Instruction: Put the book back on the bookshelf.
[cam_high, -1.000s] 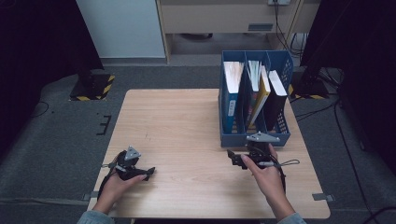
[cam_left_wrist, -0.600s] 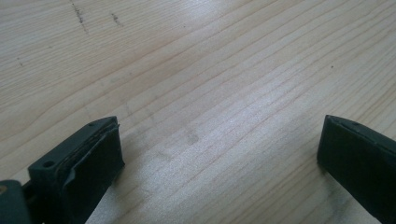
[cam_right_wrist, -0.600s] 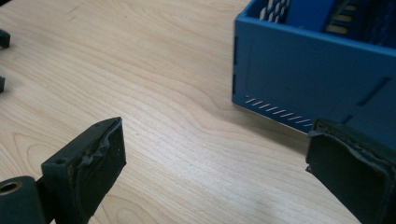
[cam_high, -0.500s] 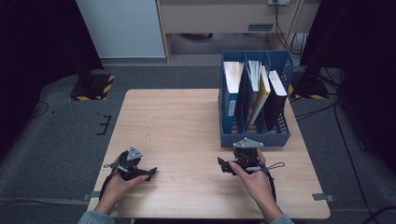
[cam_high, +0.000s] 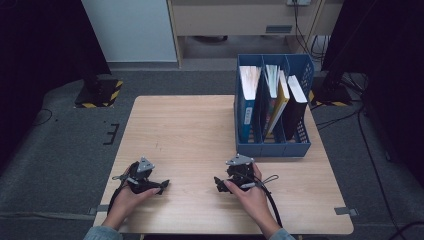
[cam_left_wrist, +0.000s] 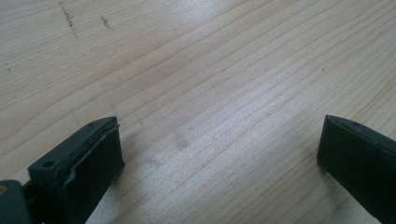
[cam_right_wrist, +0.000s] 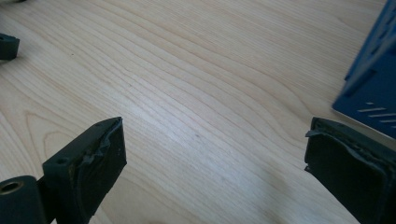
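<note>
A person's two hands rest on the near edge of a pale wood table (cam_high: 190, 125), each holding a black gripper low over the boards. The left gripper (cam_high: 161, 186) sits near the table's front left corner, its jaws pointing toward the middle; in the left gripper view its jaws stand wide apart with bare wood grain between them and nothing held. The left hand (cam_high: 127, 196) wraps the gripper from behind, a grey sleeve showing at the bottom edge.

The right gripper (cam_high: 220, 184) lies toward the front centre-right, the right hand (cam_high: 250, 192) over it and a black cable (cam_high: 270, 202) looping back toward the person. A grey three-cornered plate tops each gripper. In the right gripper view the jaws are also spread wide and empty, their pads worn and ragged at the edges, and a corner of the blue rack (cam_right_wrist: 373, 79) shows at upper right, close beyond the right-hand jaw.

That blue rack (cam_high: 272, 147) stands upright on the right half of the table, beyond the right gripper and apart from it. It has three slots holding upright folders and books: a white-edged blue binder (cam_high: 247, 95) in the left slot, thinner books (cam_high: 276, 97) leaning in the middle, a black folder (cam_high: 296, 102) at right. The two grippers are well apart from each other, neither touching the rack.
</note>
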